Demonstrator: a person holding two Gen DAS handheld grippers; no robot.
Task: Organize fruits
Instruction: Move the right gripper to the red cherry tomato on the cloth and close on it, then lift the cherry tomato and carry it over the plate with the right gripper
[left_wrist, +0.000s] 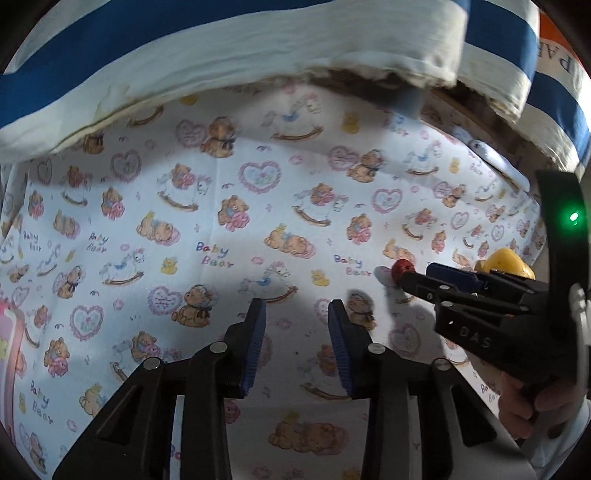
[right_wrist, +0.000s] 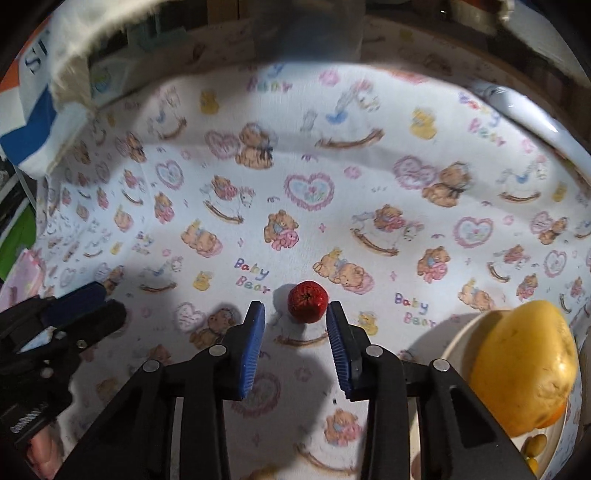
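A small red fruit (right_wrist: 307, 301) lies on the bear-print cloth (right_wrist: 332, 177), just beyond the tips of my right gripper (right_wrist: 295, 308). It sits close against the right fingertip, outside the gap between the blue pads (right_wrist: 255, 343), and nothing is gripped. A large yellow fruit (right_wrist: 524, 369) rests in a pale bowl (right_wrist: 454, 343) at the lower right. My left gripper (left_wrist: 297, 306) hovers over bare cloth with a narrow empty gap. From the left wrist, my right gripper (left_wrist: 406, 275) reaches the red fruit (left_wrist: 400, 268), with the yellow fruit (left_wrist: 506, 262) behind it.
A blue-and-white striped fabric (left_wrist: 258, 44) rises along the back edge. A pink object (left_wrist: 11, 350) sits at the far left. Small yellow fruits (right_wrist: 535, 443) lie in the bowl under the big one. My left gripper (right_wrist: 107, 301) shows at the left of the right wrist view.
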